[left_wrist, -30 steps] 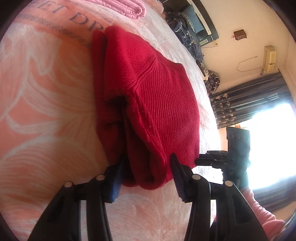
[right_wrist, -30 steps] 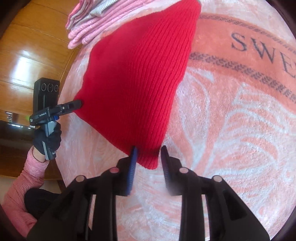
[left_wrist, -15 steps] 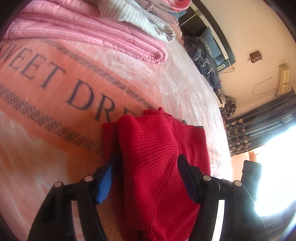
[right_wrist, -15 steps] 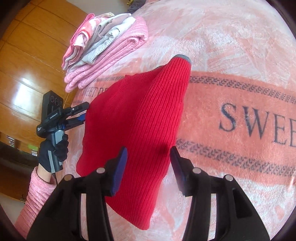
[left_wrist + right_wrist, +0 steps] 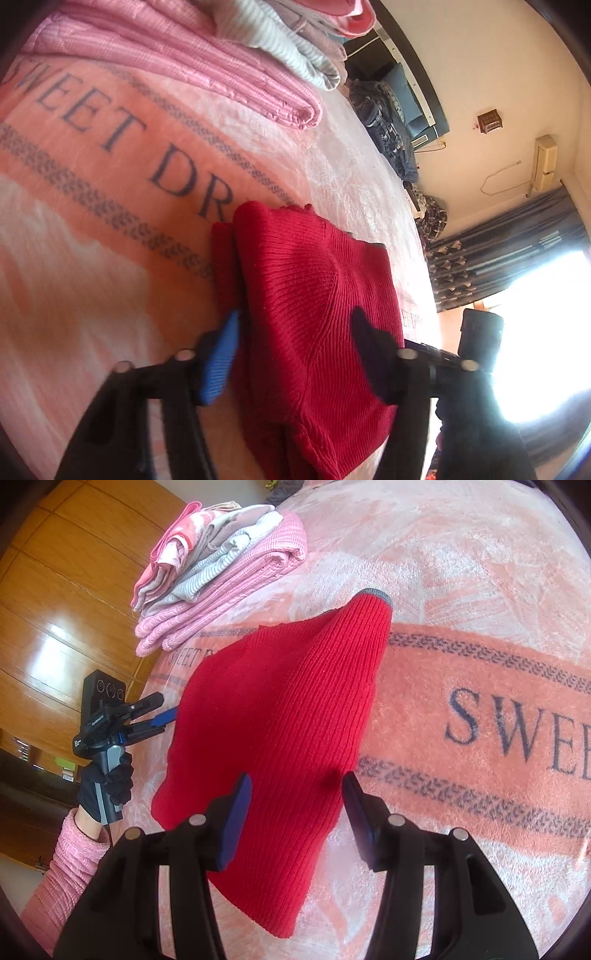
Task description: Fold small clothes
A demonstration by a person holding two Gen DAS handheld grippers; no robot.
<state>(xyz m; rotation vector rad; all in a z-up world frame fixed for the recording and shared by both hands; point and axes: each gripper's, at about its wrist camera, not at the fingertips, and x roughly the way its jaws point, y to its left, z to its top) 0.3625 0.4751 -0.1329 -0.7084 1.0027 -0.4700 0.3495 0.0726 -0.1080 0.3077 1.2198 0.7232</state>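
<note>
Here, sweater: a folded red sweater is seen mid-frame on the pink blanket.
Long axis: it runs lower centre to upper right.
Right gripper: held wide, empty, above the near end.
Left gripper: spread wide, nothing held, straddling the side edge.
Nearer claw: judged roughly equal.
Stack: folded clothes, upper left.

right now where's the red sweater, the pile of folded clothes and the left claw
red sweater (image 5: 280, 716), right wrist view, on the middle of its ribbed top face
pile of folded clothes (image 5: 221, 572), right wrist view, on the striped layer mid-stack
left claw (image 5: 291, 354), left wrist view, midway between its open fingertips
</note>
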